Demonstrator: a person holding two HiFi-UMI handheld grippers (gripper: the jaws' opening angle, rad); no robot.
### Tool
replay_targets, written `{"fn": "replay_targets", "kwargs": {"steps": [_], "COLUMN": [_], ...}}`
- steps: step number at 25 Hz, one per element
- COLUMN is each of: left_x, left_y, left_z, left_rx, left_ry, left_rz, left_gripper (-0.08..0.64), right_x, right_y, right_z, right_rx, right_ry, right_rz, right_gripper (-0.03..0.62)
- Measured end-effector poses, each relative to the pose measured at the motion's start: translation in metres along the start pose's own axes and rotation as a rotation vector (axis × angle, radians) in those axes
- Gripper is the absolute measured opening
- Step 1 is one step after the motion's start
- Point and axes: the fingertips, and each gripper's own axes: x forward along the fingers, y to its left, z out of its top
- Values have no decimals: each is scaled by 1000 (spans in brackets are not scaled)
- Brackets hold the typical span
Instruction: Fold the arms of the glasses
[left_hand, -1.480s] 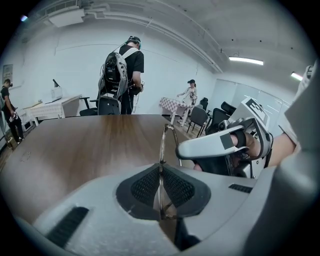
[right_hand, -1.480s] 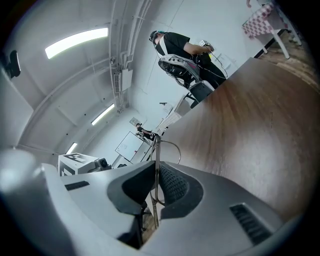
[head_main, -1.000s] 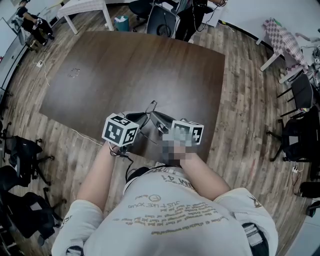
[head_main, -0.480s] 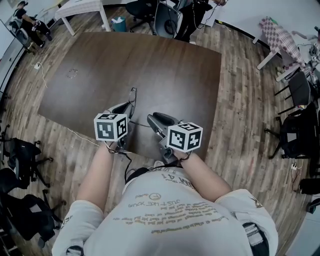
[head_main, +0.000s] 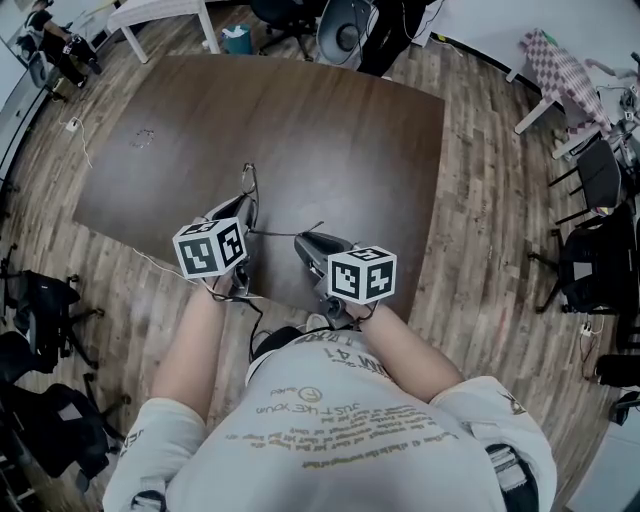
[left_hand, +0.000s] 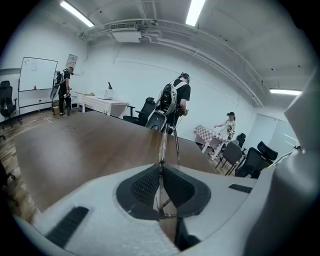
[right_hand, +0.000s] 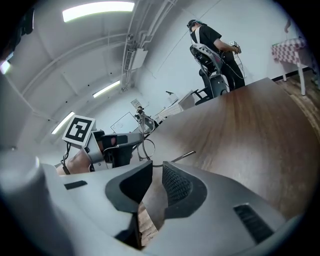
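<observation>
Left gripper (left_hand: 161, 185) is gripping the glasses (left_hand: 163, 145), swinging them left since before. Right gripper (right_hand: 156, 186) is standing released, empty, jaws just narrowing. Table (head_main: 340, 130) beneath, chair (head_main: 598, 272) beyond.

Your left tool (left_hand: 160, 170) and right tool (right_hand: 156, 167) are pale grey with black ridged pads (left_hand: 144, 186) and white cubes (head_main: 211, 249) bearing black square markers. The glasses (left_hand: 163, 145) are thin dark wire. The surface (head_main: 330, 130) is dark brown wood, the floor (head_main: 480, 220) grey-brown planks; your shirt (head_main: 340, 425), lower frame, is white with tan print.

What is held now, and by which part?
The left gripper grips the glasses by the front frame. The right gripper, its jaws just closing, holds nothing.
</observation>
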Motion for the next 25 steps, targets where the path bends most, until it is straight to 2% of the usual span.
{"fn": "replay_targets", "kwargs": {"steps": [4,13,25], "left_x": [0,-4,-3], "left_y": [-2,-8,-41], "left_z": [-7,-12,-34], "left_rx": [-40,1,131], "left_ry": [4,31,95], "left_rz": [-26,-49,-115], "left_gripper": [34,34,34], "right_x": [-2,1,-3], "right_y": [-7,-7,-4], "right_z": [1,14,35], "right_rx": [11,33,67], "right_ry": [-12,-71,-176], "right_rz": [-29,-45,-24], "right_gripper": [67,67,67]}}
